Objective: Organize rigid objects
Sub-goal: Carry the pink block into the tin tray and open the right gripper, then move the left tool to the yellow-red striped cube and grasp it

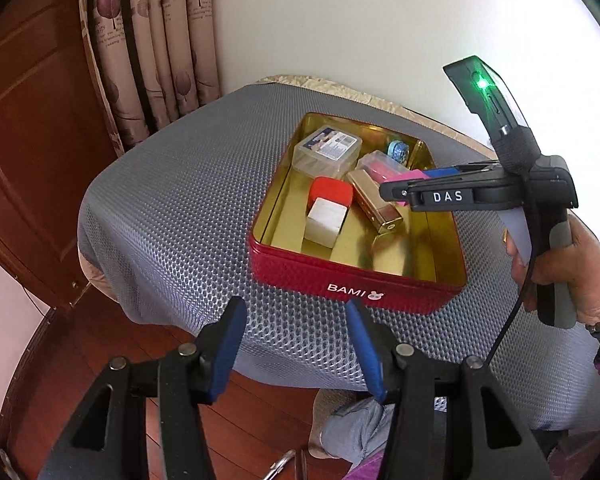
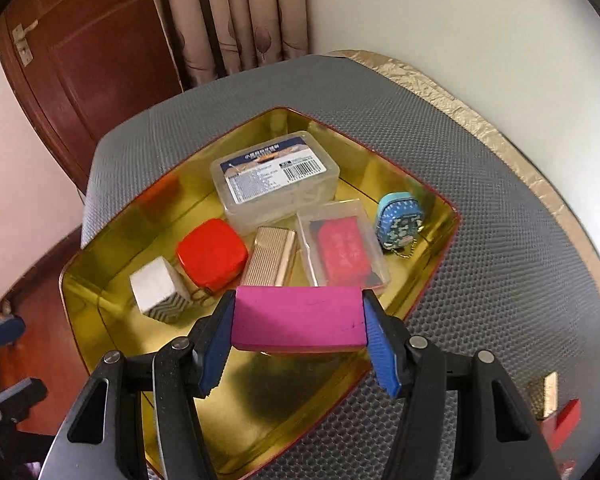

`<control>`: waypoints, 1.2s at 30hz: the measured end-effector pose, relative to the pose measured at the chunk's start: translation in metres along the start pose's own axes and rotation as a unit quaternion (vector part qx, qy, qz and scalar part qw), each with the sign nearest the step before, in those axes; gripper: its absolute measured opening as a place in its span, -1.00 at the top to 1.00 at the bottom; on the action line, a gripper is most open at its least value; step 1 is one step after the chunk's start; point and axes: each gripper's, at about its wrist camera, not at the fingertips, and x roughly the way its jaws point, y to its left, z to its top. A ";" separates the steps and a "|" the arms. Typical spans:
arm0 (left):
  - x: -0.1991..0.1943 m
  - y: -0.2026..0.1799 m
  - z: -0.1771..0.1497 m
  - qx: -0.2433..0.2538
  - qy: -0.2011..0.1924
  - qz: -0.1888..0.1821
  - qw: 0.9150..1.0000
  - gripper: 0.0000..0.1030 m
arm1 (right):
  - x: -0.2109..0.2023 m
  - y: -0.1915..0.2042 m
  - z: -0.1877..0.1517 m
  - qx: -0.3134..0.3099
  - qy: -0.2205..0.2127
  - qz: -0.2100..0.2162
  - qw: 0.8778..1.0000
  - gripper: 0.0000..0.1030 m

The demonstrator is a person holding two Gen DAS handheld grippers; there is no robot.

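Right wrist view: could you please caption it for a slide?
Right claw holds a pink block above the gold-lined tin.

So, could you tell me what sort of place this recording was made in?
Probably a room in a home: patterned curtains hang beside a wooden door, above a wood floor.

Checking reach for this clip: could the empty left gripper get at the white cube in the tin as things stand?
Probably yes. The left gripper is open, the white cube sits uncovered near the tin's front wall, though the red box touches it behind.
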 end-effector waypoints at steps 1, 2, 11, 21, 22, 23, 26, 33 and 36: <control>0.001 -0.001 0.000 0.001 0.002 0.001 1.000 -0.03 | 0.000 0.001 0.000 -0.002 -0.001 0.000 1.000 -0.11; 0.001 -0.001 0.000 0.003 0.002 0.002 1.000 -0.03 | 0.000 0.001 -0.001 -0.002 -0.003 0.002 1.000 -0.12; 0.003 -0.010 -0.004 0.024 0.007 0.009 1.000 -0.03 | -0.055 -0.012 -0.023 0.044 -0.089 0.027 0.995 -0.19; 0.004 -0.038 -0.015 0.086 0.009 0.014 0.996 -0.03 | -0.134 -0.107 -0.211 0.194 -0.091 -0.204 0.955 -0.57; 0.004 -0.042 -0.016 0.094 0.009 0.016 0.995 -0.03 | -0.136 -0.119 -0.231 0.204 -0.071 -0.236 0.947 -0.57; 0.004 -0.047 -0.019 0.105 0.008 0.017 0.994 -0.03 | -0.140 -0.132 -0.249 0.217 -0.057 -0.259 0.940 -0.57; 0.002 -0.066 -0.027 0.148 0.000 0.020 0.989 -0.03 | -0.155 -0.167 -0.293 0.258 -0.029 -0.327 0.909 -0.57; -0.003 -0.120 -0.049 0.244 -0.006 -0.019 0.970 -0.03 | -0.173 -0.230 -0.343 0.393 -0.029 -0.305 0.867 -0.94; -0.002 -0.146 -0.045 0.267 -0.003 -0.050 0.962 -0.03 | -0.173 -0.237 -0.342 0.397 -0.031 -0.296 0.868 -0.99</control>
